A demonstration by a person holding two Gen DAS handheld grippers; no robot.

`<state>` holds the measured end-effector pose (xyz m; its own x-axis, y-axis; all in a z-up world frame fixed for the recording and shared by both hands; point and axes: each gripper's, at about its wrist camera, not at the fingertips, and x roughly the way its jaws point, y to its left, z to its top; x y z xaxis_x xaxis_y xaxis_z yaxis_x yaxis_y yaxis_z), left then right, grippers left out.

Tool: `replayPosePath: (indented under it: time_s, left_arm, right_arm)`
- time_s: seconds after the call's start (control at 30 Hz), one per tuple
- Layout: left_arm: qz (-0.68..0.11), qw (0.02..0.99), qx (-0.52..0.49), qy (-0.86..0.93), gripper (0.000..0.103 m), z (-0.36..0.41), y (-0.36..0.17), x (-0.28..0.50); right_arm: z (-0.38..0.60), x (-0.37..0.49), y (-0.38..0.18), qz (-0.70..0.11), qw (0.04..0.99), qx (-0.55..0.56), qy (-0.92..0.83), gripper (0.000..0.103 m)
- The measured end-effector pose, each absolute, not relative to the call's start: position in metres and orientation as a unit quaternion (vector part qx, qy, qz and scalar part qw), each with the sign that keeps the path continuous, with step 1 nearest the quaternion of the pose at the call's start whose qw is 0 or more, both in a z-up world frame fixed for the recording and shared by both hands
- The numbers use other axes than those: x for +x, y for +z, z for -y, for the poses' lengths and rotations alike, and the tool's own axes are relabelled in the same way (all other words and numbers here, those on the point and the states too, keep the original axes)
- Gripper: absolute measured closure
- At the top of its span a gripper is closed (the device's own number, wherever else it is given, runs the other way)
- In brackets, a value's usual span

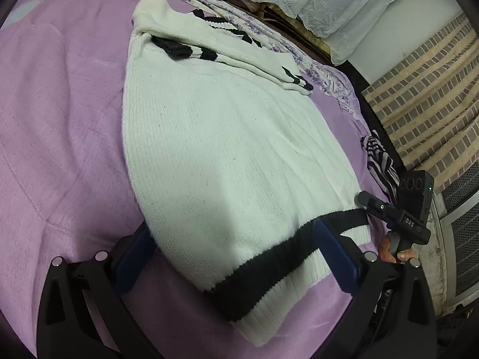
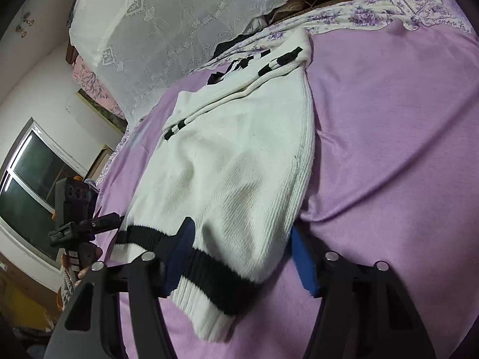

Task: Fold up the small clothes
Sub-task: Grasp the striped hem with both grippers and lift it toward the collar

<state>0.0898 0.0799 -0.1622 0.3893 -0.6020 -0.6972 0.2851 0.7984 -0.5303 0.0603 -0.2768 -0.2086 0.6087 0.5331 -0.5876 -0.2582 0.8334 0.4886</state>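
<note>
A white knit sweater point(image 1: 224, 149) point(image 2: 239, 164) with a black band at the hem lies on a purple bedspread point(image 1: 60, 119) point(image 2: 389, 149). Its striped sleeves point(image 1: 185, 51) point(image 2: 278, 59) are folded across the far end. My left gripper point(image 1: 235, 257) stands wide open astride the near left part of the hem, one pad beside the sweater's edge and the other over the black band. My right gripper point(image 2: 241, 257) straddles the right hem corner with narrower jaws, and the knit bulges up between the pads. Each gripper also shows in the other view, the right gripper point(image 1: 363, 199) and the left gripper point(image 2: 115, 218), both at the hem.
A striped cloth point(image 1: 378, 155) hangs at the bed's right edge, above a brick-patterned floor point(image 1: 425, 89). A white lace cover point(image 1: 329, 0) point(image 2: 179, 30) and a floral sheet point(image 1: 269, 30) point(image 2: 374, 15) lie beyond the sweater. A window point(image 2: 30, 179) is on the left. Bare bedspread flanks the sweater.
</note>
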Motion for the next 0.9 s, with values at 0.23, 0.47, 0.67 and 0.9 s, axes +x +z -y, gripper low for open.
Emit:
replayPosePath:
  time_s: [0.23,0.47,0.67,0.9]
  left_arm:
    - [-0.467,0.797,-0.202,-0.326,0.004,-0.084,-0.164,0.074]
    - [-0.469,0.778,-0.253,-0.332,0.004,-0.085,-0.17,0.089]
    - [-0.461,0.788,-0.227,-0.34,0.005,-0.08,-0.167,0.077]
    - [-0.47,0.792,-0.233,-0.312,0.005,-0.079,-0.169,0.091]
  right_arm:
    - [0.272,0.046,-0.206,-0.378,0.874,0.17,0.254,0.042]
    - [0.269,0.063,-0.207,-0.383,0.857,0.209,0.275,0.058]
    - [0.272,0.065,-0.211,-0.391,0.844,0.233,0.284,0.063]
    - [0.264,0.073,-0.213,-0.4,0.846,0.22,0.276,0.065]
